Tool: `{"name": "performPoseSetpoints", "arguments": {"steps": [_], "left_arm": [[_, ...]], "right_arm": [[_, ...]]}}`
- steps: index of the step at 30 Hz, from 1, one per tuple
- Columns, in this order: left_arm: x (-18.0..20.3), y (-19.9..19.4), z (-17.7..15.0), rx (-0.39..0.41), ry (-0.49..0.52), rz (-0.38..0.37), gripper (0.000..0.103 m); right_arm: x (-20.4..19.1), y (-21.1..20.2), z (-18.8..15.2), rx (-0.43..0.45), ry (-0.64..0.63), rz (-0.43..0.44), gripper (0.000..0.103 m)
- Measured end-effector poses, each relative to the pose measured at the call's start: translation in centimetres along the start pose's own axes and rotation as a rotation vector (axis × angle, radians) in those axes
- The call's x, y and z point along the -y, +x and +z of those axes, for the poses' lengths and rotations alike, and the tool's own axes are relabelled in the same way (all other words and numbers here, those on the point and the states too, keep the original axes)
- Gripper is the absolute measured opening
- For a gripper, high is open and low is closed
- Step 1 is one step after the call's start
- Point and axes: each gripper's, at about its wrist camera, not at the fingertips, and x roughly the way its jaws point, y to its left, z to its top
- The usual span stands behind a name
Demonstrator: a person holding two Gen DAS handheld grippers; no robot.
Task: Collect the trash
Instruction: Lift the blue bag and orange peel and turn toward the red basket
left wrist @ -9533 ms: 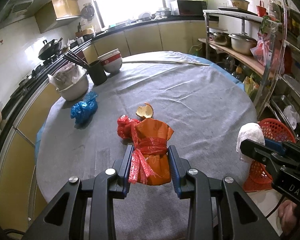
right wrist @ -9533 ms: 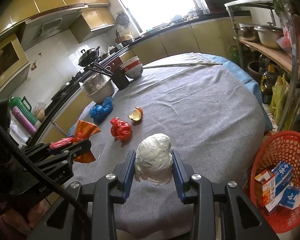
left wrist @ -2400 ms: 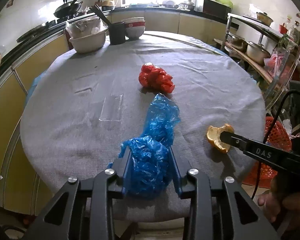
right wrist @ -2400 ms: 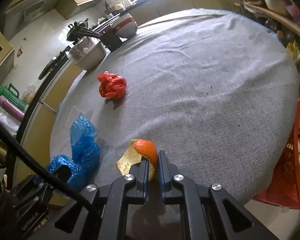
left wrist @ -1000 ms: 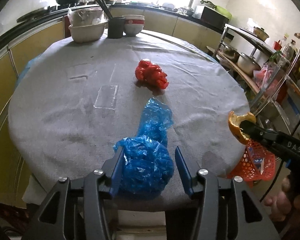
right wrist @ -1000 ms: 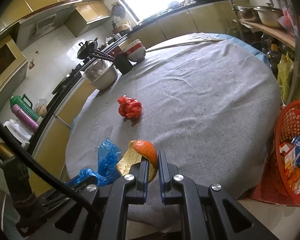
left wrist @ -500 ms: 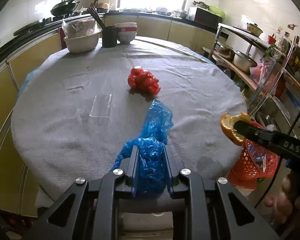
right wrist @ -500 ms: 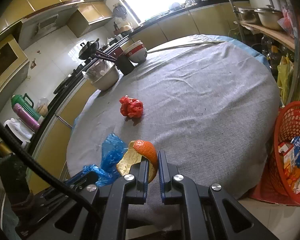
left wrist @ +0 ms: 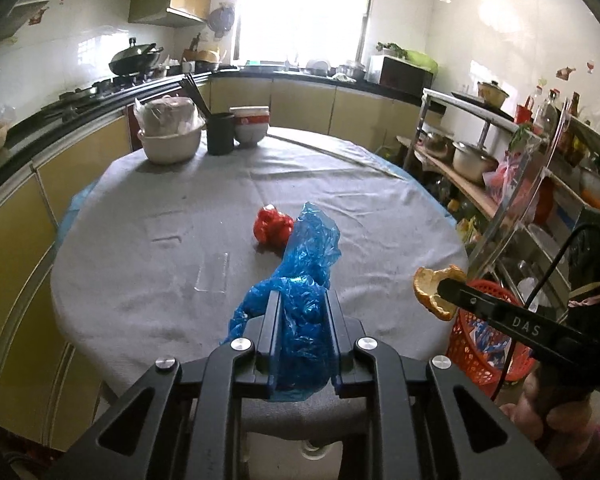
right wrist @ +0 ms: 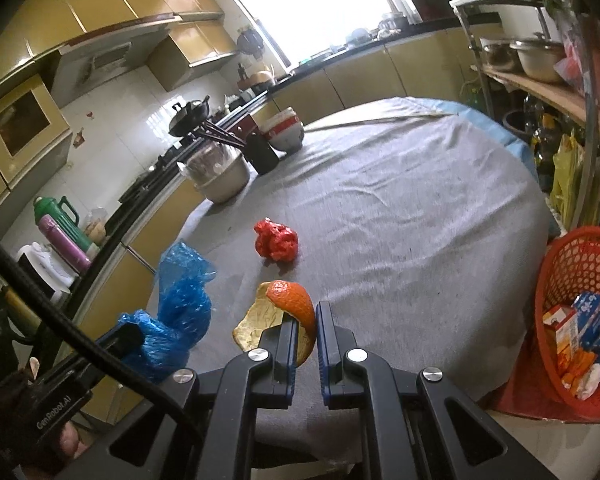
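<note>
Since half a second earlier, both claws had lifted their loads a bit higher off the bench (left wrist: 380, 216), and the blue plastic bag (left wrist: 300, 312) was hanging clear of the cloth instead of dragging on it. Left claw (left wrist: 300, 332) was clamped tight on the bunched lower end of that bag, so the loose top just flopped up and forward. Right claw (right wrist: 303, 338) was pinched shut on the orange peel (right wrist: 296, 312), gripping the thin edge, which makes sense since the curved part would probably slip.

Both pieces were held at the near edge of the bench, on the side where the red mesh basket (right wrist: 572, 264) sat on the floor to the right, already holding cartons and wrappers. My guess is that's why they were carried together: one trip, two drops.

Only the crumpled red wrapper (right wrist: 276, 242) was left, out in the middle of the bench, well apart from either claw. Bowls (left wrist: 251, 126) and a dark cup (left wrist: 220, 134) at the far left side looked like dishes, not trash.
</note>
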Motion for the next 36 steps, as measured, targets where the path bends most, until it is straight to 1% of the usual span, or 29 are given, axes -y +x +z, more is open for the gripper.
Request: {"name": "performPoseSetpoints", "arguments": {"steps": [5, 13, 19, 21, 23, 28, 36], "left_arm": [[0.1, -1.5, 0.6, 0.033, -0.002, 0.001, 0.02], [0.2, -2.8, 1.3, 0.055, -0.001, 0.002, 0.02], [1.0, -3.0, 1.4, 0.046, 0.011, 0.003, 0.02], [1.4, -3.1, 1.5, 0.05, 0.021, -0.001, 0.019], [1.5, -3.2, 1.5, 0.052, 0.027, -0.008, 0.016], [2.1, -3.3, 1.5, 0.058, 0.04, -0.012, 0.016], [1.5, -2.5, 1.5, 0.043, 0.019, -0.008, 0.016]], "right_arm": [[-0.6, -1.4, 0.5, 0.032, -0.021, 0.008, 0.01], [-0.3, -3.9, 1.5, 0.093, -0.023, 0.003, 0.01], [0.7, -5.6, 1.8, 0.128, -0.016, -0.015, 0.01], [1.2, -6.1, 1.8, 0.135, -0.008, -0.021, 0.01], [1.8, -6.7, 1.8, 0.145, -0.002, -0.038, 0.01], [3.1, -8.1, 1.7, 0.166, 0.03, -0.057, 0.01], [3.5, -8.4, 1.5, 0.167, 0.032, -0.066, 0.01]]}}
